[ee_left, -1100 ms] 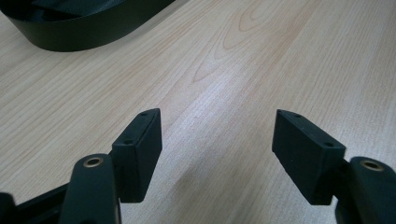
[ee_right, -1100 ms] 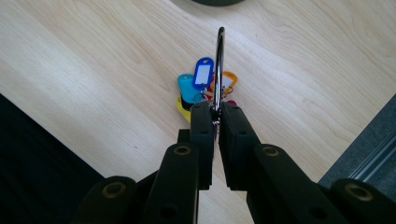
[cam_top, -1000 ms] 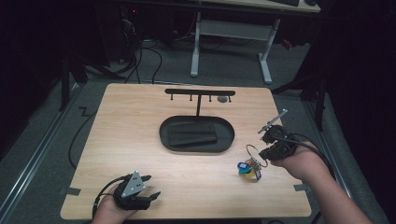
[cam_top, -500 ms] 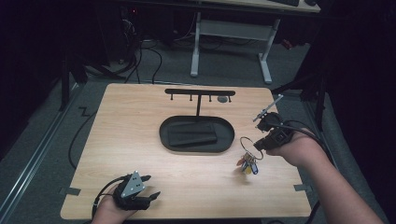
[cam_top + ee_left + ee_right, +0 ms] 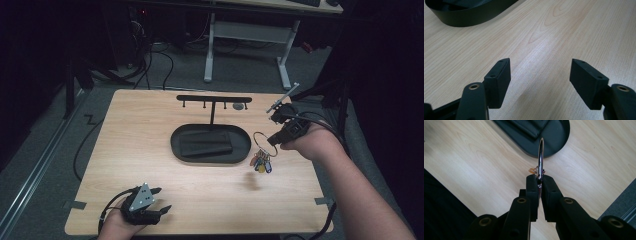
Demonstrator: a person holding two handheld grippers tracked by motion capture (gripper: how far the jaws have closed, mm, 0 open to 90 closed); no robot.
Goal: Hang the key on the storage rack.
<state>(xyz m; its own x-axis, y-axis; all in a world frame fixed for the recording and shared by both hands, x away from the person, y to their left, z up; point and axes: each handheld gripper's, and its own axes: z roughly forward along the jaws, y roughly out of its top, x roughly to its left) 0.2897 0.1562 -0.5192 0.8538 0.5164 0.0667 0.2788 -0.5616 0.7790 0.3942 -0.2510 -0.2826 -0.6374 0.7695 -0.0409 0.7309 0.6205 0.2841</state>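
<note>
So we've got the key ring (image 5: 261,142) pinched in the right gripper (image 5: 278,136) and lifted clear of the table (image 5: 150,130), with the bunch of keys (image 5: 260,163) dangling under it just off the right end of the black tray (image 5: 210,143). Our guess is the ring is headed for one of the pegs on the hook rack (image 5: 214,99) that stands behind the tray, so the trick here is keeping the ring's plane upright and open towards the peg, moving slowly so the keys don't swing, and coming in a bit above the peg before lowering onto it. In the right gripper view the jaws are closed almost fully, pads clamped on the thin metal ring (image 5: 540,157) edge-on, which stands straight up between them; that's a narrow grip, so any twist could let it slip. Our left gripper (image 5: 156,199) is parked near the front edge of the table, jaws spread wide with nothing between them, just bare wood under it in the left gripper view, well apart from the keys.
</note>
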